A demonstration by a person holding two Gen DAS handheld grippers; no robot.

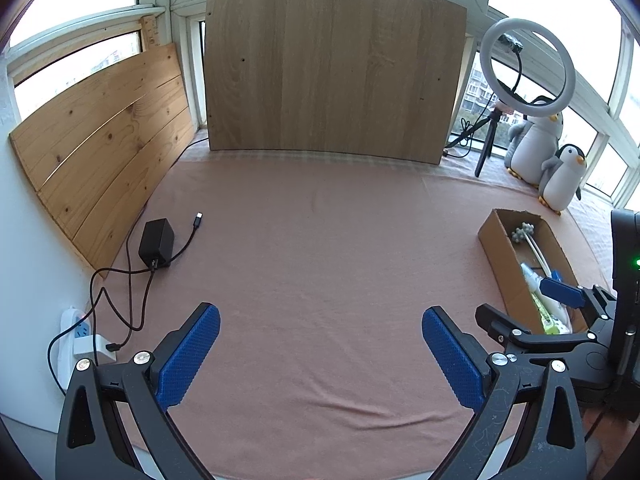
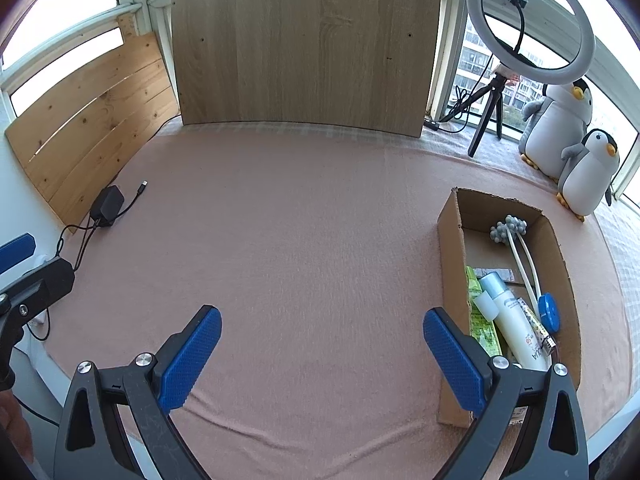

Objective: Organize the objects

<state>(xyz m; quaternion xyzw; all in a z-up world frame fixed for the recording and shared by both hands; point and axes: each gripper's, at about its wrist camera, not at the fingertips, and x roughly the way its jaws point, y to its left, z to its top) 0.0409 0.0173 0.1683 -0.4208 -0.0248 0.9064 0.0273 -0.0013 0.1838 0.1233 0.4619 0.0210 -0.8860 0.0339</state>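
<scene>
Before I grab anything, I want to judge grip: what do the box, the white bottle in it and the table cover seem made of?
Box: plain brown corrugated cardboard, matte, with a ragged torn rim.
White bottle: probably smooth plastic, slightly glossy, with a printed label and pale blue cap.
Table cover: pink woven cloth, matte, creased near the front edge.

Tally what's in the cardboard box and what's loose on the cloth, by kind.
In the cardboard box:
White spray bottle: 1
Green packet: 1
Grey-headed massage stick: 1
Blue round lid: 1
On the cloth:
Black charger with cable: 1
Plush penguins: 2
Total: 7
</scene>
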